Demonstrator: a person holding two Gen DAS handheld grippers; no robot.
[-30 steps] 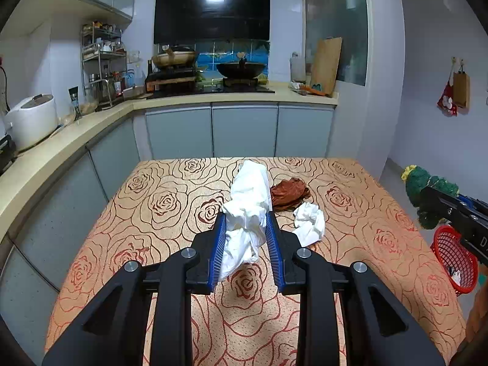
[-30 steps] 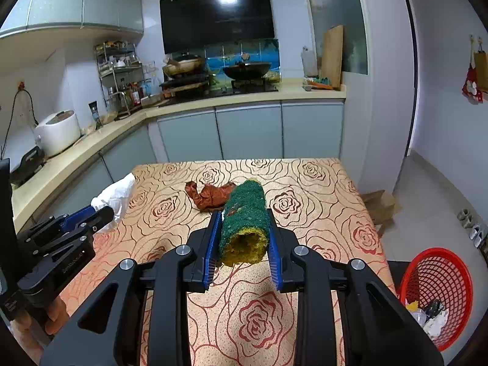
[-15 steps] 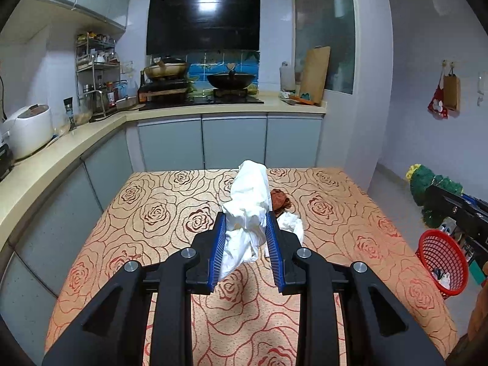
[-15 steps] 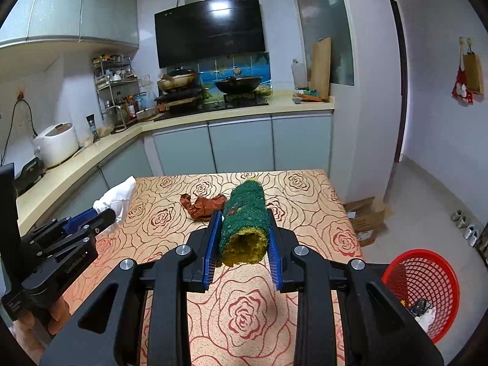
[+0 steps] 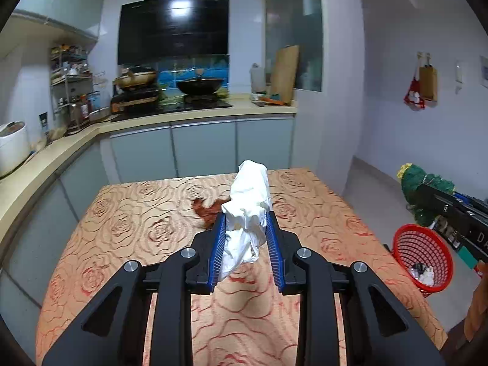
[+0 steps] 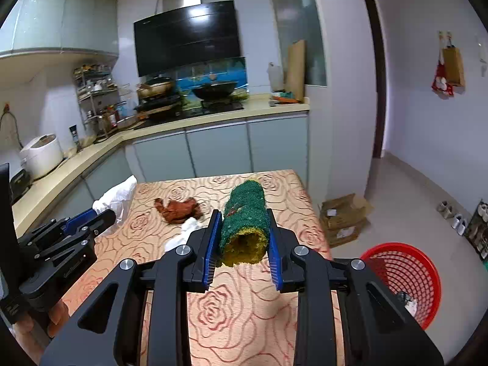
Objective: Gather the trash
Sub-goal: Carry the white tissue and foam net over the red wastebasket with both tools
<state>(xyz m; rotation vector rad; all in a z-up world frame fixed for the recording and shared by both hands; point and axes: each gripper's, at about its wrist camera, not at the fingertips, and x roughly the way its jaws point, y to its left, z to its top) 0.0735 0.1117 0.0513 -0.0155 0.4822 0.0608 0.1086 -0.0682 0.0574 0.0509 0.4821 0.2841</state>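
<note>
Two grippers are each carrying a piece of trash above the bench [image 5: 128,213], which is covered in a cloth with a rose pattern. The left gripper [image 5: 246,245] is pinching a crumpled white tissue wad [image 5: 248,207] between its blue pads; the paper is sticking up well past the fingertips and hanging down a little behind them. The right gripper [image 6: 242,245] is squeezing a rolled green scouring sponge [image 6: 245,222] whose yellow underside is showing at the open end facing the camera, with its pads pressing on both sides of the roll.

Lying on the bench between the two grippers are a crumpled brown wrapper [image 6: 178,210] and, just beside it on the near side, a smaller white tissue scrap [image 6: 184,233]; in the left wrist view only part of the brown wrapper is peeking out from behind the held wad. A red mesh basket [image 6: 405,274] is standing on the floor off the bench's right edge, holding a few bits of white and dark litter at its bottom. Flattened cardboard boxes [image 6: 344,216] are lying on the floor beyond the basket, near the bench's far right corner. Fingers of the person's hand [image 6: 56,317] are showing under the left gripper's body in the right wrist view.
</note>
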